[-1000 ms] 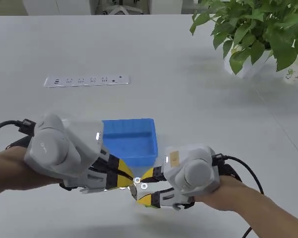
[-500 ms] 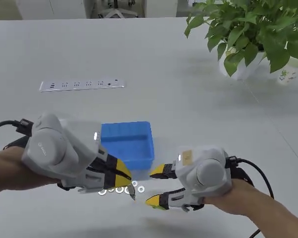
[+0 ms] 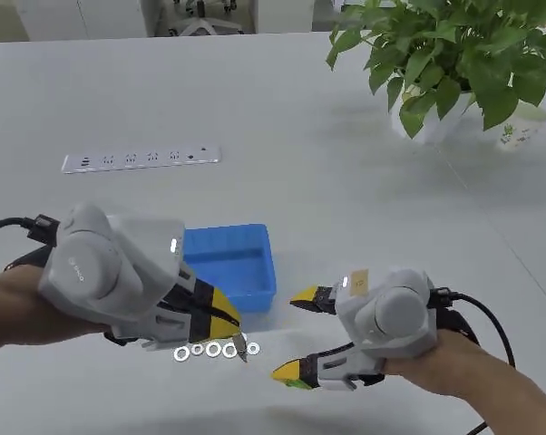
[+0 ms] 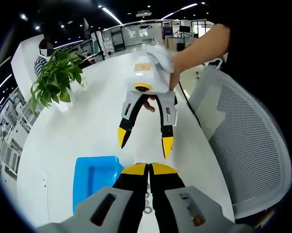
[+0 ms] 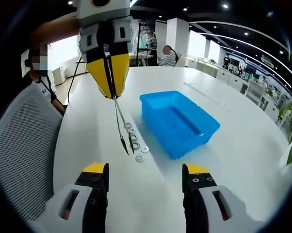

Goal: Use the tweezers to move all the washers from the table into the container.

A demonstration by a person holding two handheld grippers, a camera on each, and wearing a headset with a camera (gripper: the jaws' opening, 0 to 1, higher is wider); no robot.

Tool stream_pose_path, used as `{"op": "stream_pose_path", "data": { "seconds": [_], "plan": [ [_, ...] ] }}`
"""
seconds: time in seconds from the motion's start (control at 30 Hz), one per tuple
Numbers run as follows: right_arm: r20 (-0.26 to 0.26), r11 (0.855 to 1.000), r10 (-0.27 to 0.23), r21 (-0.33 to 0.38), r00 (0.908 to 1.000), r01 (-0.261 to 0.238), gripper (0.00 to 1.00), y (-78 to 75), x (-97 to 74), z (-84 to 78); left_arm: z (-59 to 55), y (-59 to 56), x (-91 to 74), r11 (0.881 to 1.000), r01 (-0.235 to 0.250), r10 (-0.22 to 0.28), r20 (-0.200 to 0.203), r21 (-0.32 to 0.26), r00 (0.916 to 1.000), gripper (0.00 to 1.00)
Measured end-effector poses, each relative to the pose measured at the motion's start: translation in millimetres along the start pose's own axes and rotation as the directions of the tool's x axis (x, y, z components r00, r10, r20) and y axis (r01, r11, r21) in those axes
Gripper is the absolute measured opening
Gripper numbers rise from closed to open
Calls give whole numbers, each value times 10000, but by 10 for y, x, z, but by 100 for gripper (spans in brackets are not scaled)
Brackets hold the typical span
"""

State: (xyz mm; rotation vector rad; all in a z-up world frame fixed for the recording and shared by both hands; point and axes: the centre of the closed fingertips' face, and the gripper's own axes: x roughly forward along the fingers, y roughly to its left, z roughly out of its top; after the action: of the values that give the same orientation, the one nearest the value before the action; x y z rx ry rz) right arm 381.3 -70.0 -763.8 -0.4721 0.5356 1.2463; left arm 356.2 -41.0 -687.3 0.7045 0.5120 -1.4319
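Smooth white table (image 3: 282,127), round washers (image 3: 213,350), thin tweezers (image 5: 119,119)

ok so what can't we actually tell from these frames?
- Whether the tweezers pinch a washer: the tips are too small and overlap the washers in the right gripper view.
- Washer count: in the head view the left gripper may cover the row's left end; in the left gripper view its own jaws hide most.
- Floor of the container: the left gripper hides the near-left corner in the head view; the near wall blocks some in the right gripper view.
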Motion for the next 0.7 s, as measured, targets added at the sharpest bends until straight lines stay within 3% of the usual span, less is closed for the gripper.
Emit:
{"op": "stream_pose_path", "data": {
  "seconds": [0.33, 0.7],
  "plan": [
    [3, 9998, -64, 174, 10000, 64, 65, 30, -21, -41, 58, 64, 46, 9998, 90, -89, -34, 177, 10000, 5],
    [-10, 9995, -158, 279, 9999, 158, 65, 23, -45, -79, 9, 57, 125, 9990, 326, -318, -274, 298, 9991, 5]
  ]
}}
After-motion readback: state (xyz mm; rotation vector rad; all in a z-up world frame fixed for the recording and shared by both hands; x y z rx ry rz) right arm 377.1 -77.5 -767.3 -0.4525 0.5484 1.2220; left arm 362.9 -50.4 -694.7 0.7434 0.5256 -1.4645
